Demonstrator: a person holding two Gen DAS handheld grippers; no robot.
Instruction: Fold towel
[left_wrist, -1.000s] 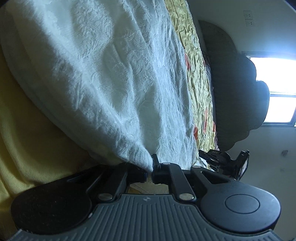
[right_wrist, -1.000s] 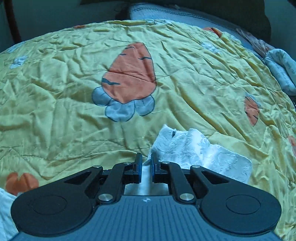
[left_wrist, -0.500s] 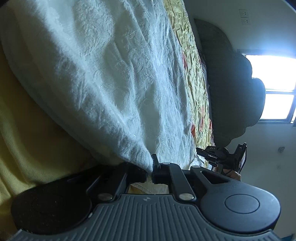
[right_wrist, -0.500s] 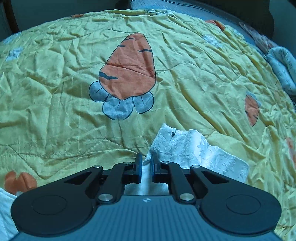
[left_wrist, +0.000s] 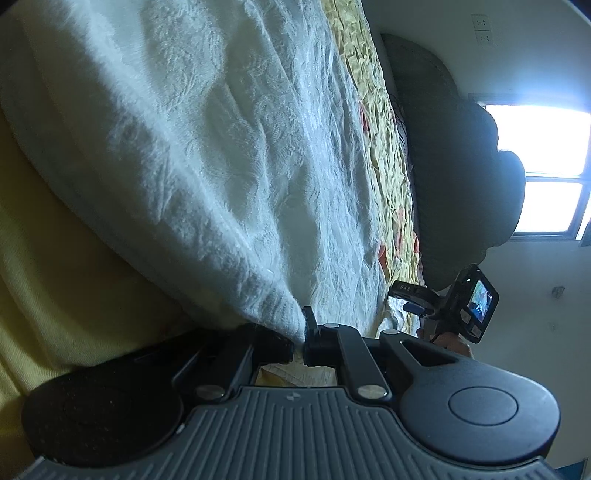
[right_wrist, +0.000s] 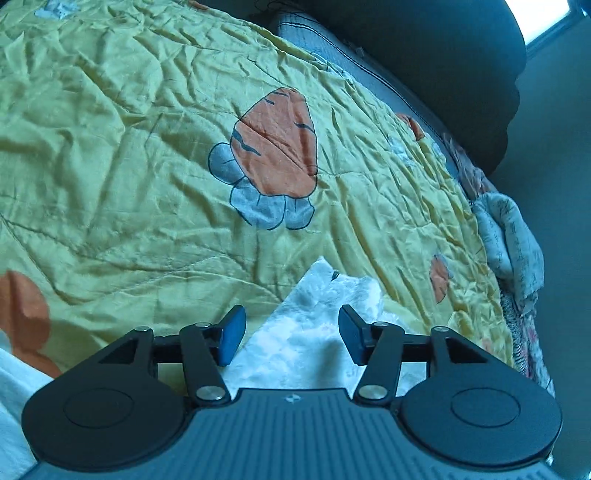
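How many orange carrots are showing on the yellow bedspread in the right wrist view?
4: a big carrot in the middle, one at the left edge, two small on the right. More may be hidden.

Towel (left_wrist: 207, 155) runs off frame; pinched corner hidden.

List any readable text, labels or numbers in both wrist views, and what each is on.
"DAS": white letters on the black body of the other gripper, seen in the left wrist view; any further letters are cut off or too blurred.
Camera screen on that gripper: shows a picture, no readable text.
Small mark on the left gripper's ribbed grey housing: a logo, not text.
Same mark in the right wrist view: not text.
Quilt, towel: no text.
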